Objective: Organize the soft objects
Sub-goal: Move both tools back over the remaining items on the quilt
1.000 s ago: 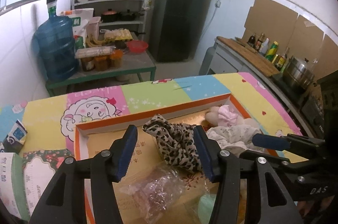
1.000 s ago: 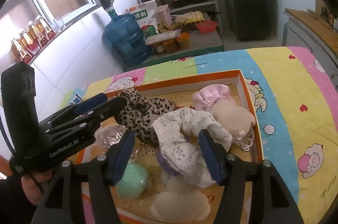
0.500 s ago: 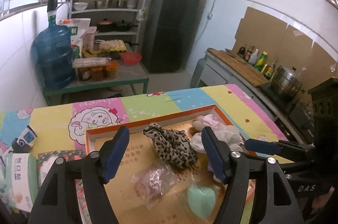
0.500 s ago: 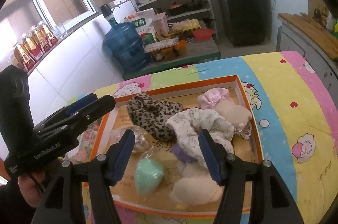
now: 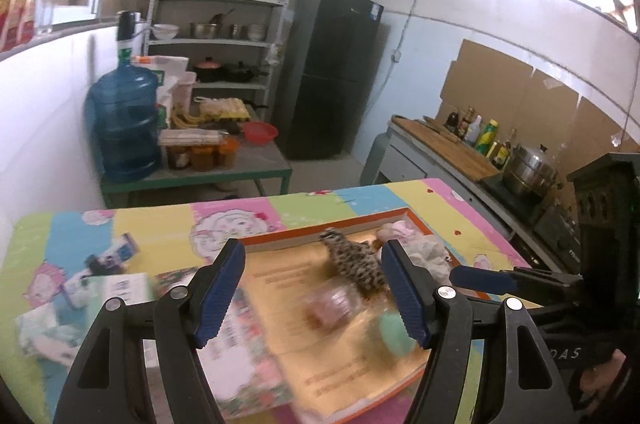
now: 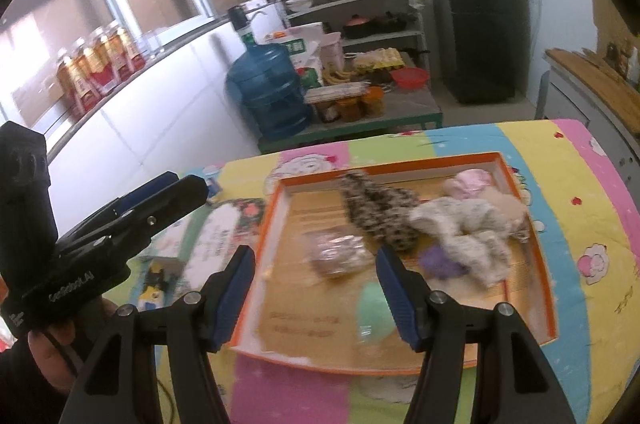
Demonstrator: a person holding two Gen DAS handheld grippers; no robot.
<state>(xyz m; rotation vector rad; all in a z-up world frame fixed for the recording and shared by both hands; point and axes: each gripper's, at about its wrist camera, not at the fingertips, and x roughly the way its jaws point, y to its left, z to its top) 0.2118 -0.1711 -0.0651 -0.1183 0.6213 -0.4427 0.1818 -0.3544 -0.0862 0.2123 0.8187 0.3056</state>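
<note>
A shallow cardboard tray (image 6: 524,212) with an orange rim and tan printed floor holds the soft things. It lies on a table under a bright patchwork cartoon cloth (image 6: 592,208), nearer that table's right edge.

Along the tray's far wall sprawls a leopard-print fabric piece (image 6: 380,212) (image 5: 356,260), long and crumpled. Toward the far right corner sit a pink frilled cloth (image 6: 470,182) and a pale beige plush lump (image 6: 510,208). In front of them a white floral fabric (image 6: 464,232) lies bunched, touching a small purple soft item (image 6: 440,262). Mid-tray is a crinkly clear bag (image 6: 338,252) (image 5: 332,308) of brownish contents, and near the front wall a smooth mint-green rounded object (image 6: 374,308) (image 5: 394,332). Both views are motion-blurred.

The right gripper (image 6: 316,296) hovers above the tray's front left part, its blue ribbed fingers spread wide and holding nothing. The left gripper (image 5: 312,290) hangs over the tray's left side, likewise spread wide and bare; from the right camera it appears held in a hand (image 6: 48,352) above the table's left edge.

On the cloth left of the tray lie a floral printed card (image 6: 224,240) and small packets (image 5: 116,256), blurred.
</note>
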